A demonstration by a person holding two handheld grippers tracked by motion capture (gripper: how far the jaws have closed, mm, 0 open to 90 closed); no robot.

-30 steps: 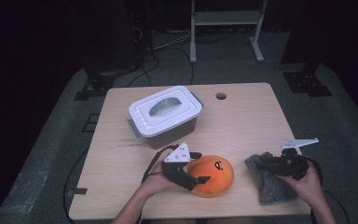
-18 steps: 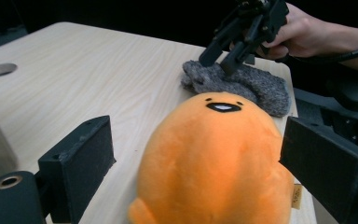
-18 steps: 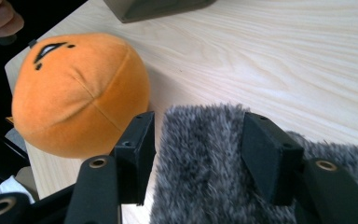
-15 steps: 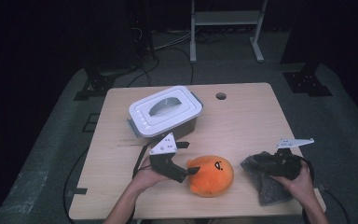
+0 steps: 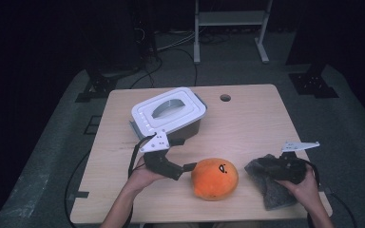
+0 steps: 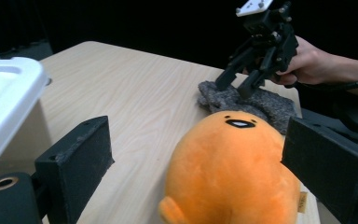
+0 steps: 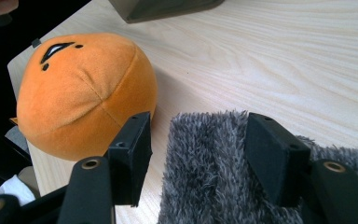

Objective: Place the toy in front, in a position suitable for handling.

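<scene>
Left gripper point(image 5: 189, 167): we have its jaws spread wide, just opened further, gripping nothing; the orange plush toy point(image 5: 215, 178) lies just beyond them on the table point(image 5: 247, 123).
Right gripper point(image 5: 265, 163): jaws just opened further, wide over the grey fuzzy cloth point(image 7: 223, 168), pads not pressing.
Container: the lidded white bin point(image 5: 168, 114) stands behind the left gripper.
Doing it well: we should lower squarely and straddle the plush's middle before closing.

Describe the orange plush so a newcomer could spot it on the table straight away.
On the wooden table, look along the near edge, in front of the white lidded box. The orange plush lies between the left tongs and a grey fuzzy cloth. It alone is round, bright orange, with a small black face.
</scene>
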